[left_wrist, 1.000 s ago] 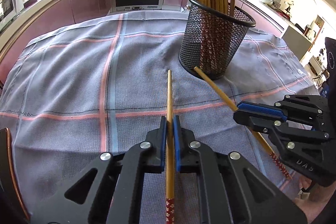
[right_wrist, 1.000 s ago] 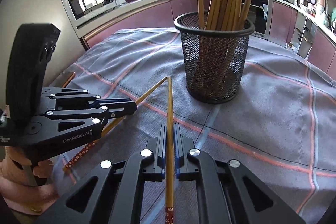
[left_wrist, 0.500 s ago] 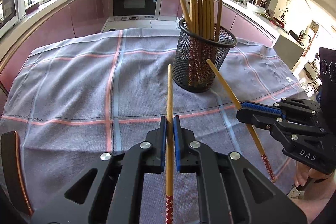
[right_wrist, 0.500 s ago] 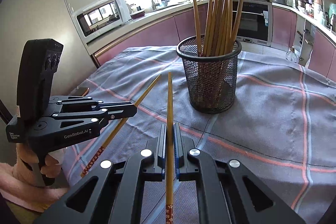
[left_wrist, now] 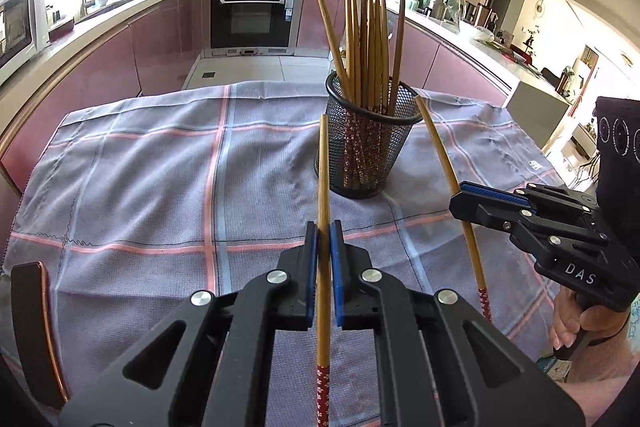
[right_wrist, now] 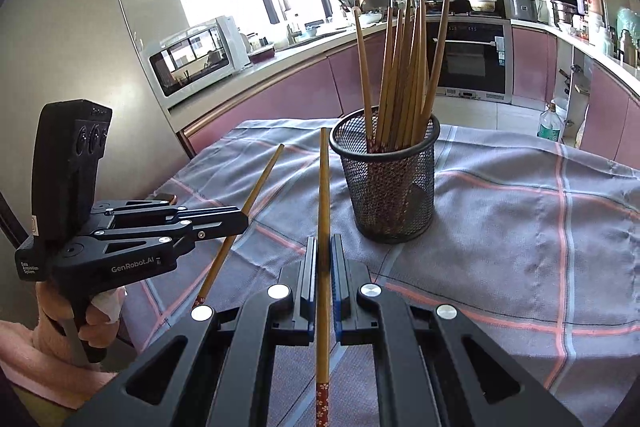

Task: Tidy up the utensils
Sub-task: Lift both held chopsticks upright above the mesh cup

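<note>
A grey cloth (left_wrist: 160, 187) with pink and pale blue stripes is covering the table and filling the middle of both views, with the kitchen counters and oven curving behind it at the top of the frame. No loose chopsticks are showing anywhere on the bare part of the cloth.

A black mesh cup (left_wrist: 370, 147) is standing upright on the cloth, just right of centre in the left wrist view and at centre in the right wrist view (right_wrist: 386, 179). It is already holding a bundle of wooden chopsticks (left_wrist: 368, 39), tips up and patterned red ends down, so most of the sorting looks done.

The left gripper (left_wrist: 324, 243) is sitting at the bottom centre of its own view, its blue pads pressing tight on one chopstick (left_wrist: 323, 187), which is pointing up the frame toward the cup with its red end toward the camera. The right gripper (right_wrist: 324, 255) is doing the same at the bottom centre of its view, clamping a second chopstick (right_wrist: 323, 195) along its middle. Each gripper is also showing at the side of the other's view, held in a hand, with its chopstick slanting toward the cup.

Both chopsticks are hanging clear of the cloth, their tips short of the cup's rim. What seems to be left is carrying these two over the rim and dropping them in, probably red end down to match the bundle.
</note>
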Demonstrator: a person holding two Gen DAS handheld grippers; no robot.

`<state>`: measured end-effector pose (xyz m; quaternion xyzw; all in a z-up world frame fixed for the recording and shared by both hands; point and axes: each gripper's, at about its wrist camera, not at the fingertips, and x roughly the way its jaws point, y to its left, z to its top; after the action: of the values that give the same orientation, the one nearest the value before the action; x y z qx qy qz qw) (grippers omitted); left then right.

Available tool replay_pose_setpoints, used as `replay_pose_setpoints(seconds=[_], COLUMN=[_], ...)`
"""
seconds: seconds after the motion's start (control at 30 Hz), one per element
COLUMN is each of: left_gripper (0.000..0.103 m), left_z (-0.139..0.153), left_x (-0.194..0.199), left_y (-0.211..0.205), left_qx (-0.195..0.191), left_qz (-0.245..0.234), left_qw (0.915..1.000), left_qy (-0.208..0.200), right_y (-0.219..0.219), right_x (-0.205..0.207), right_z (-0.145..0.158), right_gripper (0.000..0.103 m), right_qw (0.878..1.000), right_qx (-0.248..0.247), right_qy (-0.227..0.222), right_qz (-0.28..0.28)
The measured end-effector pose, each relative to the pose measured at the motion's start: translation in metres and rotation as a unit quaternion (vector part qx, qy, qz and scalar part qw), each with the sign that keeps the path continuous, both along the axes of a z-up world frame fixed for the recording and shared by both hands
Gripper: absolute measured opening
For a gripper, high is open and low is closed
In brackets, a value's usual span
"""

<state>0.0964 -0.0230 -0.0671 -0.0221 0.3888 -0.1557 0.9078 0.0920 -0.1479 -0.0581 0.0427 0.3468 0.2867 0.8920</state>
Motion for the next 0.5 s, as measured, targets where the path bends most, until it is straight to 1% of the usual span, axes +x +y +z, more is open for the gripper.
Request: replay_pose_setpoints(seconds=[0.5], left_gripper=[0.007], left_z=[0.023], left_x=[-0.009], left_y=[0.009], left_qx=[-0.034], left_qz=[-0.010], left_qw=[0.9991], left_qy=[-0.024], right_y=[-0.008], right_x=[0.000], right_z=[0.018], right_gripper=[0.005], right_qw=[0.999], right_qx=[0.023], right_qy=[-0.026], right_qz=[-0.009])
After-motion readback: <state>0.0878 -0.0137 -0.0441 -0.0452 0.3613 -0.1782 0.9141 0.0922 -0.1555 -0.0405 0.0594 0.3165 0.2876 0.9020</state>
